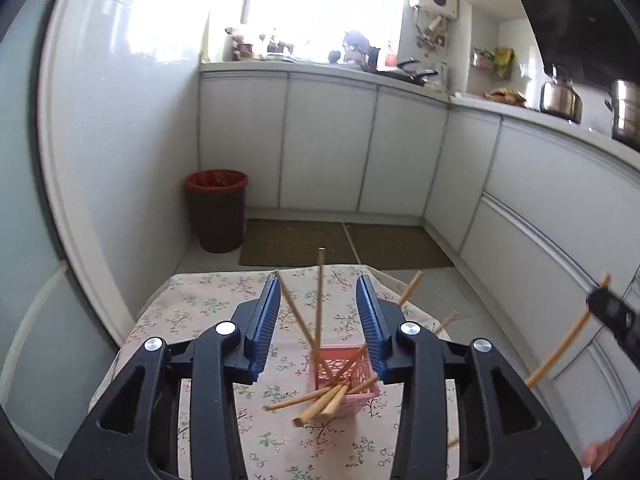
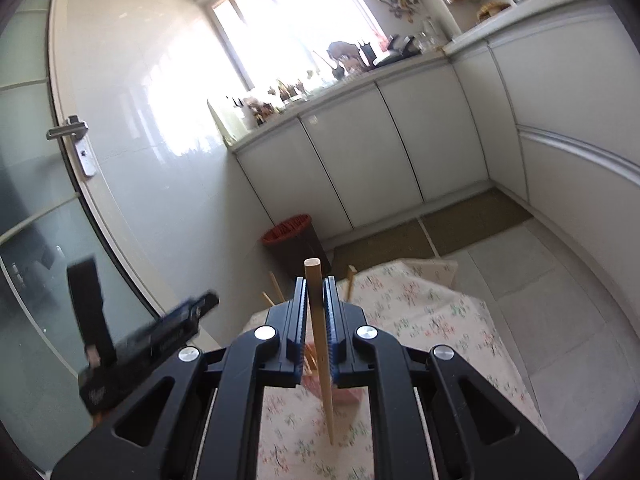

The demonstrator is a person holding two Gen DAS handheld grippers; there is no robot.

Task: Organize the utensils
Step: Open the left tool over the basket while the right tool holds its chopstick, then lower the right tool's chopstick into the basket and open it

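Note:
A pink slotted basket (image 1: 347, 380) stands on the floral tablecloth (image 1: 208, 312) and holds several wooden chopsticks (image 1: 319, 312), some upright, some leaning out over its front. My left gripper (image 1: 318, 312) is open and empty, its jaws apart just above the basket. My right gripper (image 2: 316, 312) is shut on a single chopstick (image 2: 320, 344), held upright with its thin tip pointing down over the cloth near the pink basket (image 2: 348, 394). The right gripper (image 1: 612, 312) and its chopstick (image 1: 560, 352) also show at the right edge of the left wrist view.
A brown bin (image 1: 218, 210) with a red liner stands on the floor beyond the table. White cabinets (image 1: 332, 144) line the back and right walls. Floor mats (image 1: 344, 242) lie before them. The left gripper (image 2: 160, 336) shows at the left of the right wrist view.

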